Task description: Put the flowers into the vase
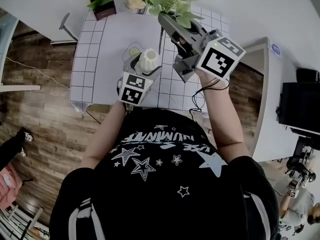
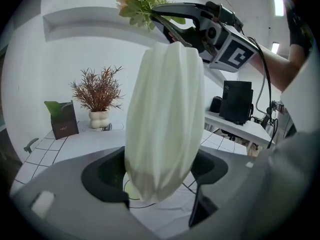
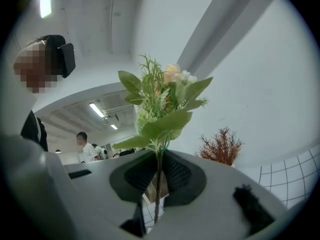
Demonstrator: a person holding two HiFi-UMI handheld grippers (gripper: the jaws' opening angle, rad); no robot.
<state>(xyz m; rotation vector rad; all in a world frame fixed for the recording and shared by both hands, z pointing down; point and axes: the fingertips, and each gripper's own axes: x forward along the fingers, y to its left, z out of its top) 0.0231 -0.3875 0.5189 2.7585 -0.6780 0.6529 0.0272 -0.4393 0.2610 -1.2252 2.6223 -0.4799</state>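
A white worktop (image 1: 95, 59) ruled in a dark grid stands on a brown wood-plank floor (image 1: 40, 114). Behind the worktop rises a plain white wall (image 2: 75, 54). To the worktop's right, a white desk (image 2: 239, 127) carries a black computer case (image 2: 236, 100). Ceiling strip lights (image 3: 97, 109) glow well beyond the worktop.

Likely an office-lab: desk (image 2: 242, 128), monitor (image 1: 297, 106).

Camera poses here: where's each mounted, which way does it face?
Head view: on the person's head, steeply down at the gridded table; torso, left gripper, right gripper show.
Left gripper view: on that gripper, along its jaws, clamped on the vase; right forearm shows.
Right gripper view: on that gripper, roughly level, jaws pinching the flowers by the stem; person's head at left.
Shared: both gripper views catch the red plant.
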